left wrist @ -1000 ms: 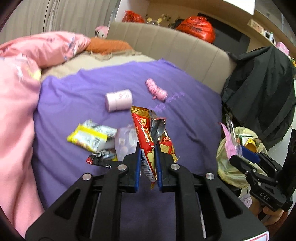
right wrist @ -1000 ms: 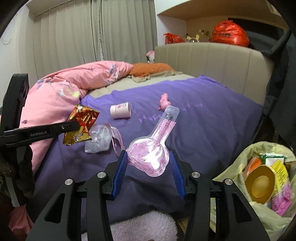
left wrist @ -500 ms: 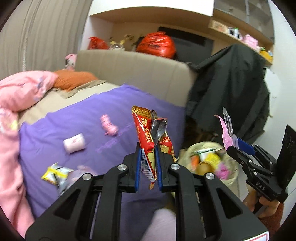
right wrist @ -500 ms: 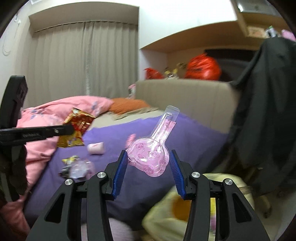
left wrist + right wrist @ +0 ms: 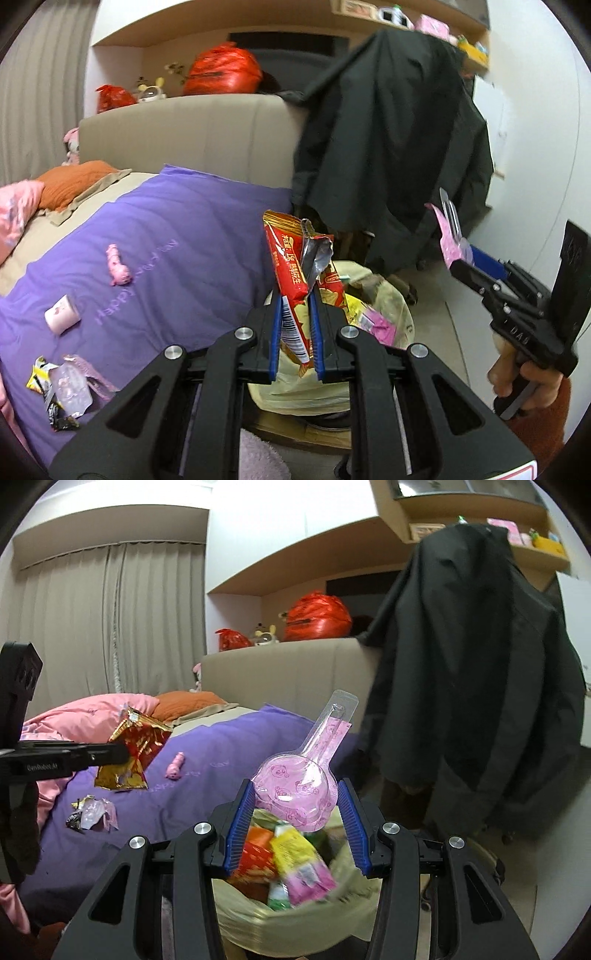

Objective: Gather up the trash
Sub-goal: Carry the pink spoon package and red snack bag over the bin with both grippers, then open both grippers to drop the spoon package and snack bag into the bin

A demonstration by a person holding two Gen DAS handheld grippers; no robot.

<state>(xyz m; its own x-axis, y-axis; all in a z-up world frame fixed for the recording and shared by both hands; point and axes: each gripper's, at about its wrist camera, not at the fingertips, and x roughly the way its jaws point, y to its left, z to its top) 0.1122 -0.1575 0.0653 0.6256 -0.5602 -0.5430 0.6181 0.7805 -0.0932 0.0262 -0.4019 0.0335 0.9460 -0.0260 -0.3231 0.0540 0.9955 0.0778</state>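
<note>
Both grippers now over trash bag (image 5: 295, 923) (blurred)

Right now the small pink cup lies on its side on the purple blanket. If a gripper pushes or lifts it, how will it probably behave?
The pink cup lies on its side, so a push would probably roll it, though the soft purple blanket may stop it soon. It looks small and thin-walled, likely light. A hard squeeze might dent it; its material is unclear.
</note>
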